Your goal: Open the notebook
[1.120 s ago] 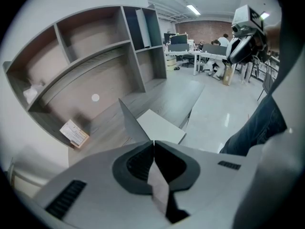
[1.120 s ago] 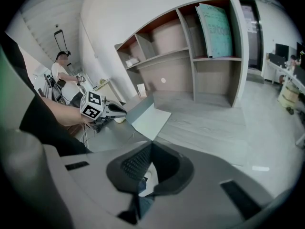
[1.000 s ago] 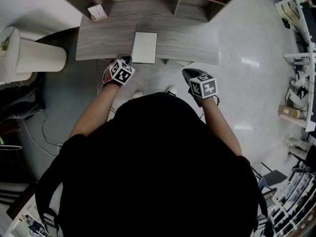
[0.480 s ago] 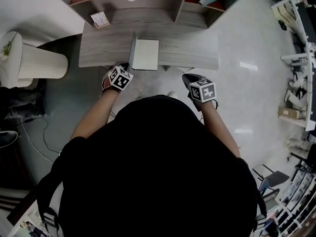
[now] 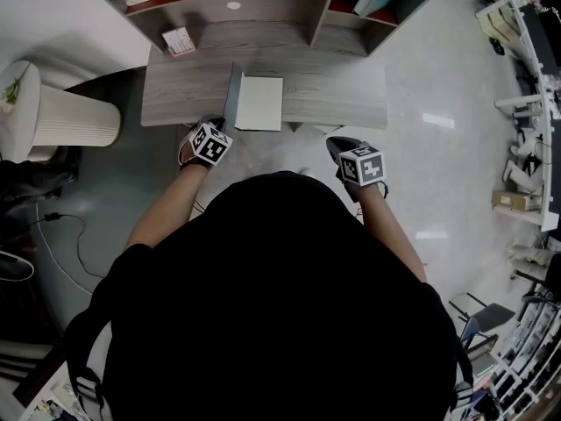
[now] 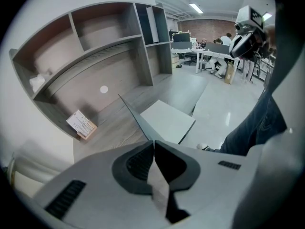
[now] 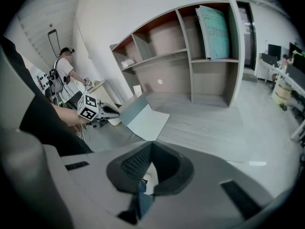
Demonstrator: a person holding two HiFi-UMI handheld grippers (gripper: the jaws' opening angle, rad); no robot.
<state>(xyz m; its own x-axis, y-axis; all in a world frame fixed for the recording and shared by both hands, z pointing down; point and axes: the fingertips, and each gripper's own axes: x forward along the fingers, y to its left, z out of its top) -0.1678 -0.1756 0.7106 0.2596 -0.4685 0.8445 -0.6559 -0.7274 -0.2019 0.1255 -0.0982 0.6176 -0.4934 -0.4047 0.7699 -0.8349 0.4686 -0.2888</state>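
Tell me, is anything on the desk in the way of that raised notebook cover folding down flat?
Nothing visible. The desk left of the cover is bare; the small booklet lies farther back, seemingly clear.

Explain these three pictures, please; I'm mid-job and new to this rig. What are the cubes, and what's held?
No robot: a person holds a gripper in each hand, and the marked cubes are part of those. The top-down picture comes from a head camera; the other two cameras ride on the grippers, looking along their fingers. On the grey desk lie a pale notebook and a small box. The left gripper is shut on the notebook's cover, raised steeply. The right gripper is shut and empty, short of the desk.
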